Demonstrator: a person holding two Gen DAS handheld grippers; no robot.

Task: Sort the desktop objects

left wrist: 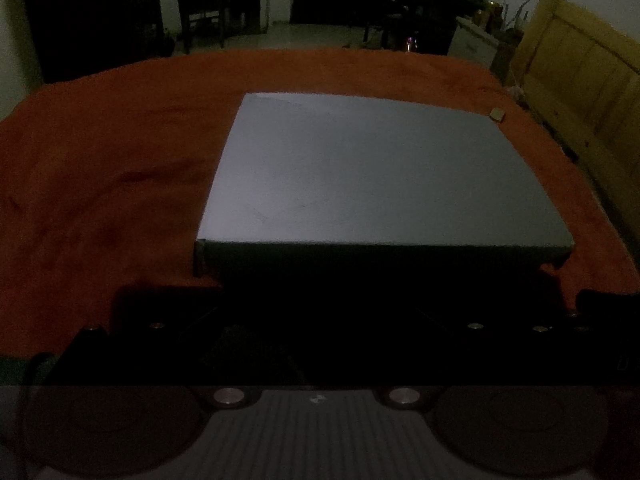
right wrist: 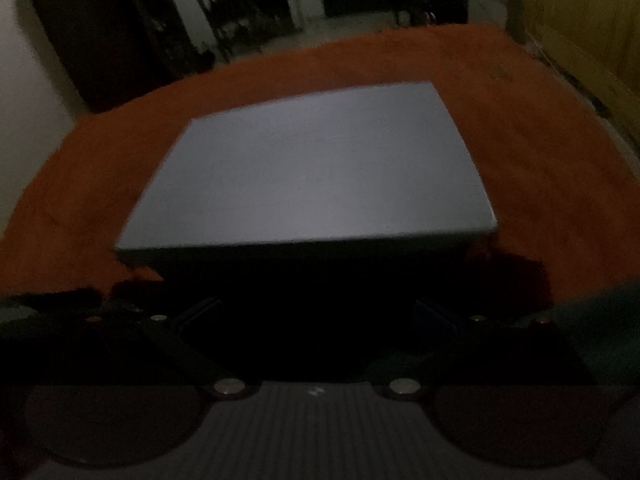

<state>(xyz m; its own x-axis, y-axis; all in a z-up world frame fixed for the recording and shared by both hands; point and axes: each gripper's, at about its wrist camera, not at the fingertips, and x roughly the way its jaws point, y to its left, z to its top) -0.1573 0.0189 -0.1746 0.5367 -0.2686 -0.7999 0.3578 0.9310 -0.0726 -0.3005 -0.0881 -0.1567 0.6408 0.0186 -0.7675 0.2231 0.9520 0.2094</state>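
Grey rectangular flat-topped box [left wrist: 360,168], apparently cardboard, lies on an orange-red fuzzy cloth [left wrist: 100,160] that covers the work surface. In the left wrist view the box sits directly ahead of the left gripper [left wrist: 320,308], its near vertical face in deep shadow just beyond the fingertip zone; a narrow flap or edge strip shows at its near left corner. The left gripper's fingers are lost in the dark lower band, so the jaw opening cannot be told, and nothing can be seen held between them. In the right wrist view the same box [right wrist: 312,168] lies ahead of the right gripper [right wrist: 318,312], turned slightly so that its near edge slopes. Two dark fingers [right wrist: 200,316] of the right gripper stand well apart, one at each side of the shadowed near face of the box, jaws wide and with nothing between them; whether the tips touch the box cannot be told. A small pale square object [left wrist: 497,114] rests on the cloth just beside the far right corner of the box. Beyond the cloth edge, a dark wooden chair [left wrist: 200,4] stands on a pale floor, and a yellowish wooden panel [left wrist: 580,92] borders the right side.
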